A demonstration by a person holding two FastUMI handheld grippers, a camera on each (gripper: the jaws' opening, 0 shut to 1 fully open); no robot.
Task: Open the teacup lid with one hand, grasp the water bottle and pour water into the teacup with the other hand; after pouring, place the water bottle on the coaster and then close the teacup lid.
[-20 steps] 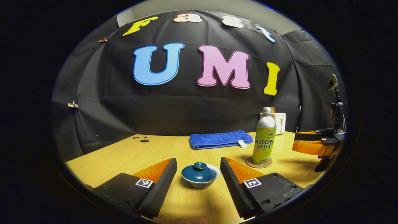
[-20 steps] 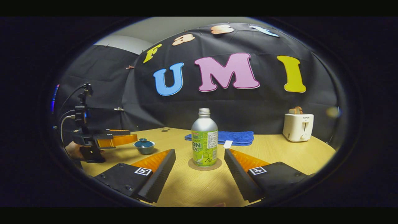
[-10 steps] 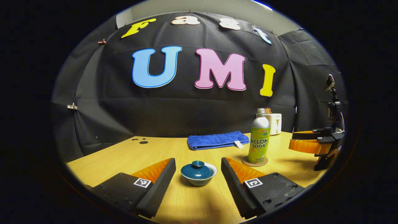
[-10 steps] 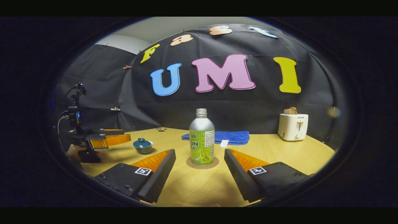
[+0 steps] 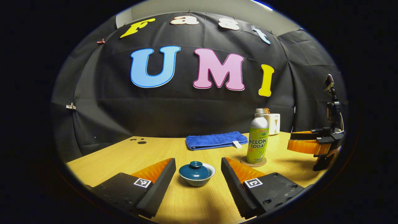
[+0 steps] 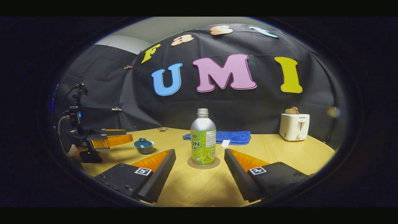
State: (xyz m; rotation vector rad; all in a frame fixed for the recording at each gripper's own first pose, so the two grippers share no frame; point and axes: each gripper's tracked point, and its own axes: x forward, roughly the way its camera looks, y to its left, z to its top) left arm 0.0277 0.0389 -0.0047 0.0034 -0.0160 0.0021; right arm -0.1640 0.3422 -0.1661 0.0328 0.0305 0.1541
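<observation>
- In the left gripper view, the left hand-held gripper (image 5: 198,183) has its two fingers spread wide and grips nothing; it hovers low over the pale wooden worktop (image 5: 130,155).
- Just ahead of it, in line with the gap between the fingers and touching neither, a small white ceramic teacup (image 5: 197,178) stands on the worktop with its round dark-teal knobbed lid (image 5: 195,171) seated on it.
- In the right gripper view, the right hand-held gripper (image 6: 200,177) is likewise spread wide with nothing between its fingers.
- Ahead of its gap stands an upright silver metal water bottle with a green label (image 6: 203,140), uncapped, resting on a round brown cork coaster (image 6: 203,163); neither finger touches it.
- In the left gripper view the same bottle (image 5: 257,140) and coaster (image 5: 253,162) sit right of the teacup and a little farther back, well apart from it.
- The right gripper view shows the left hand-held gripper off to its left (image 6: 104,140), with part of a hand (image 6: 74,151) below it, and the teacup (image 6: 143,146) just beyond it.
- Farther back, a folded blue terry towel (image 5: 216,140) lies near the rear edge of the worktop.
- Farthest right, a white toaster (image 6: 294,126) stands with something brown sticking out of its top.
</observation>
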